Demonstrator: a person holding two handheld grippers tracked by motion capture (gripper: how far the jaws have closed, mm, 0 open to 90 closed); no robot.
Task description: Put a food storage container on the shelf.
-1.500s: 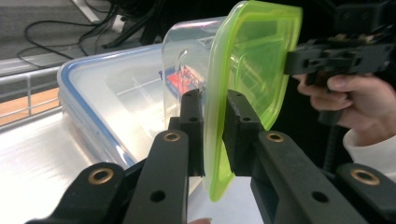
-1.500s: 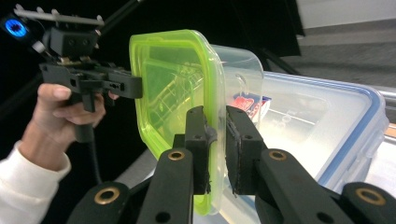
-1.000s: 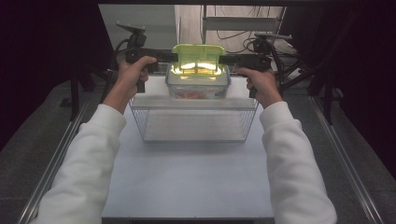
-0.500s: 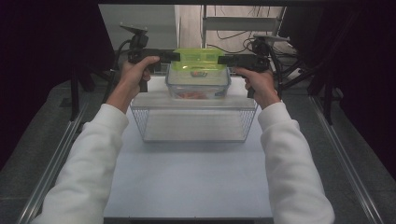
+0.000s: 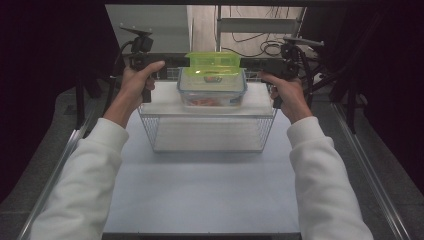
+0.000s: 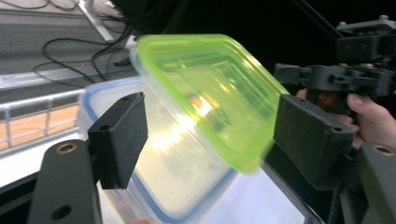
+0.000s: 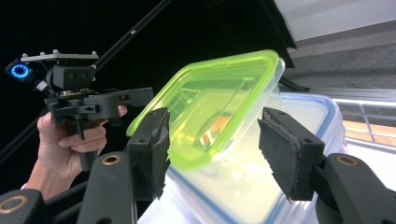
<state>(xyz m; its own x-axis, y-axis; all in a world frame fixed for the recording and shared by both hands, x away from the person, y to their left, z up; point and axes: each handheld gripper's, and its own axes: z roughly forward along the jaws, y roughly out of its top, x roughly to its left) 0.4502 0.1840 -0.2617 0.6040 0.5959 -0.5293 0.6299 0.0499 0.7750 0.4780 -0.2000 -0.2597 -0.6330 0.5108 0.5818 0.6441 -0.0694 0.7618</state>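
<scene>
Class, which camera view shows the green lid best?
The left gripper view: the green lid is large and tilted over the blue-rimmed container. The right gripper view shows it large too, partly behind a jaw. The high view shows it small and distant.

Both sets of jaws had just been opening. The left gripper (image 5: 172, 61) was drawn back toward the left of the high view, clear of the lime-green translucent plastic container (image 5: 212, 63), which a second earlier it had met at the side. The right gripper (image 5: 250, 64) likewise stood off from that container's other side, its pads (image 7: 287, 151) no longer pressing on it. The green container lay tilted, its lower edge on the clear rectangular lidded container with the blue seal (image 5: 212, 87), unheld by either gripper. In the left gripper view its edge was blurred.
</scene>
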